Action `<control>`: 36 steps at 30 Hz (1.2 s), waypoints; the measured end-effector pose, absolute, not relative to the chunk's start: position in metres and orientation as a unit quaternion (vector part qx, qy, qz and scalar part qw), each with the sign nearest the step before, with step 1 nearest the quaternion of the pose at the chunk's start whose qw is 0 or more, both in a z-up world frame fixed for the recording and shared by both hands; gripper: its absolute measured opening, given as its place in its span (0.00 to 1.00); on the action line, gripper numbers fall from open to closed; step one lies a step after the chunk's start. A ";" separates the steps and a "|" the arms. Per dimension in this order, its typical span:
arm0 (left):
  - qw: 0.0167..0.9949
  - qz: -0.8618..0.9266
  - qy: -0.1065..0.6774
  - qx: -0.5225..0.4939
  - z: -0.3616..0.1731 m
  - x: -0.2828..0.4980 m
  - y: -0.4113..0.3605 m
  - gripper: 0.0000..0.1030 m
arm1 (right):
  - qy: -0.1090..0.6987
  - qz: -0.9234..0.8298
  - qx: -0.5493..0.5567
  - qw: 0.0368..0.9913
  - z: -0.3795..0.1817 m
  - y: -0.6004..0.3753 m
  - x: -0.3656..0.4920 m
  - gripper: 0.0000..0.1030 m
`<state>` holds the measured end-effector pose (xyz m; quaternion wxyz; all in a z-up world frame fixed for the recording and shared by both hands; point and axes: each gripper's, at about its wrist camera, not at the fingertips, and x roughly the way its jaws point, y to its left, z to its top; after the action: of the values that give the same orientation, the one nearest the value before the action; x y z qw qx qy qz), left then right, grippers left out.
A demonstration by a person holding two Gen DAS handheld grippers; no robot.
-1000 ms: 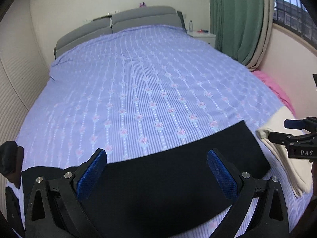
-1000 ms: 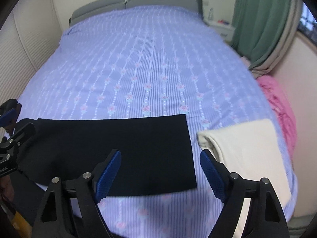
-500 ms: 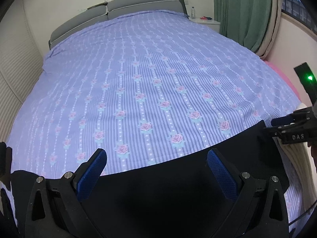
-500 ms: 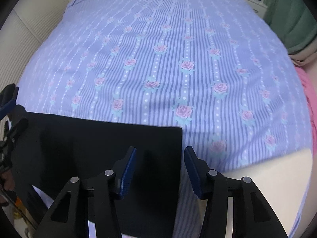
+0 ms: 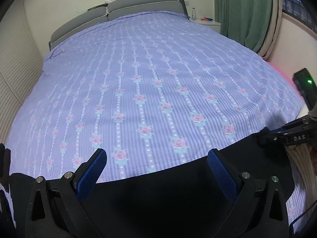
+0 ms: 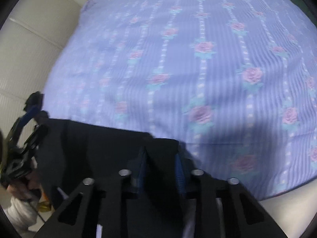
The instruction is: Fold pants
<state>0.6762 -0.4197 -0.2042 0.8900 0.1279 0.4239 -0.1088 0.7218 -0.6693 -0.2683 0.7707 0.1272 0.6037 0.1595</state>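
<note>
The black pants (image 5: 158, 196) lie as a flat folded strip along the near edge of the bed. My left gripper (image 5: 156, 170) is open, its blue pads spread wide just above the strip's far edge. My right gripper (image 6: 160, 164) is shut on the right end of the pants (image 6: 103, 148), with black cloth bunched between its blue pads. In the left wrist view the right gripper (image 5: 263, 136) shows at the far right on the cloth's corner. In the right wrist view the left gripper (image 6: 29, 123) shows at the far left.
The bed carries a lilac striped sheet with roses (image 5: 154, 83) and a grey headboard (image 5: 118, 11). A folded cream cloth (image 5: 301, 158) lies at the bed's right near corner. A green curtain (image 5: 243, 10) and a nightstand (image 5: 208, 21) stand at the back right.
My right gripper has come down onto the right end of the pants and closed from open to shut on it. My left gripper has lowered toward the strip and stays open.
</note>
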 end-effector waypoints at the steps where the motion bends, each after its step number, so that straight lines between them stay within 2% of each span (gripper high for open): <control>1: 0.891 -0.105 0.424 0.128 -0.203 0.676 -0.416 1.00 | 0.601 0.153 0.122 0.775 -0.264 -0.663 0.720 0.15; 11: 0.892 -0.085 0.428 0.118 -0.183 0.658 -0.366 1.00 | 0.551 0.104 0.091 0.823 -0.190 -0.638 0.674 0.12; 22: 0.904 -0.089 0.405 0.110 -0.126 0.580 -0.328 1.00 | 0.503 0.118 0.044 0.855 -0.100 -0.600 0.572 0.12; 30: 0.912 -0.107 0.386 0.094 -0.087 0.497 -0.316 1.00 | 0.480 0.133 0.005 0.867 -0.076 -0.582 0.477 0.12; 36: 0.916 -0.124 0.371 0.093 -0.074 0.429 -0.316 1.00 | 0.468 0.162 -0.071 0.866 -0.080 -0.560 0.406 0.11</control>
<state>0.4289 -0.3164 -0.0741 0.9158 0.0931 0.3706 -0.1236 0.4060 -0.5597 -0.0797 0.8658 -0.0709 0.4682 0.1618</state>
